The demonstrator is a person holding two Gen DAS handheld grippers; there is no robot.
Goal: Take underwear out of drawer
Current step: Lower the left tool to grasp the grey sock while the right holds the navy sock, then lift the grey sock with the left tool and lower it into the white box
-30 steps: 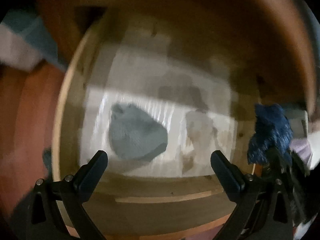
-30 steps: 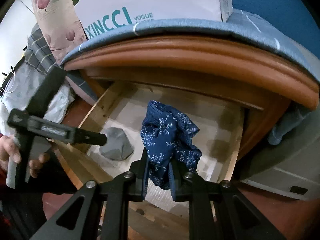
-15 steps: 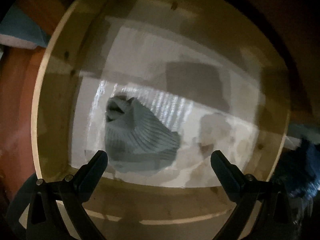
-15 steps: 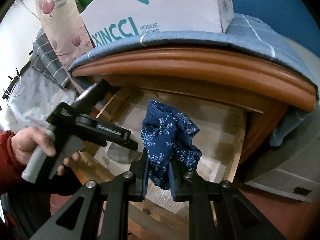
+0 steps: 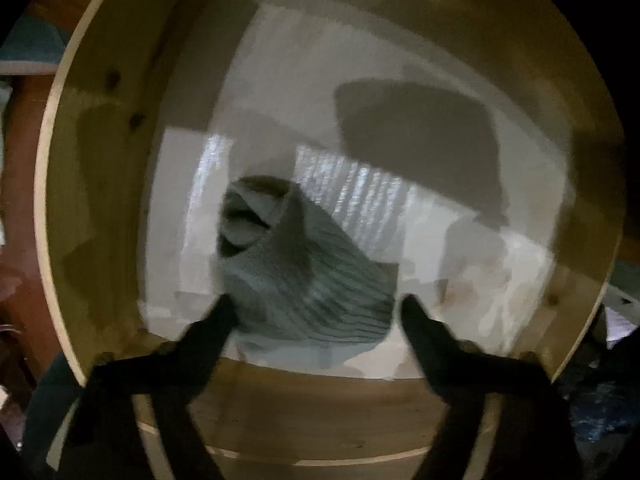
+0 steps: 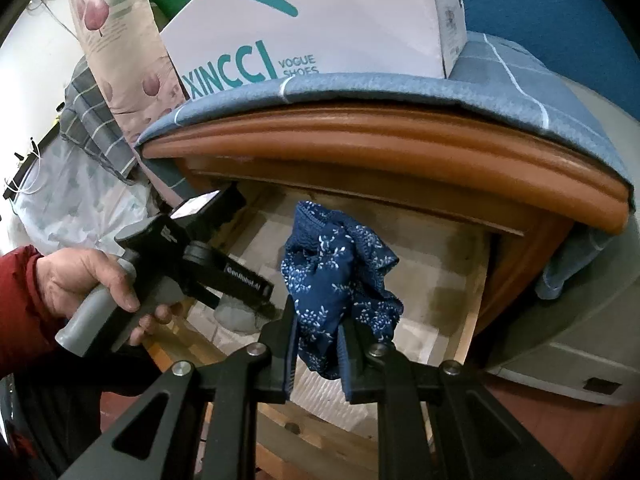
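The left hand-held gripper, black and blurred, pointed steeply down into the drawer, its jaws part-way in and just closing, with a grey ribbed knit garment bunched between the fingertips; whether the pads had yet pressed on the cloth could not be told. The grey garment lay crumpled on the pale, glossy liner of the pine-sided drawer, near its front wall. A hand in a red sleeve gripped that tool's grey handle.

The right hand-held gripper was clamped nearly closed on navy underwear printed with small white sprigs, the fabric bulging in soft folds above the black fingers, over the open drawer. Beyond, the cabinet's rounded, reddish-brown wooden top carried a blue checked cloth and a white shoebox with teal lettering. A floral pillow leaned to the left.
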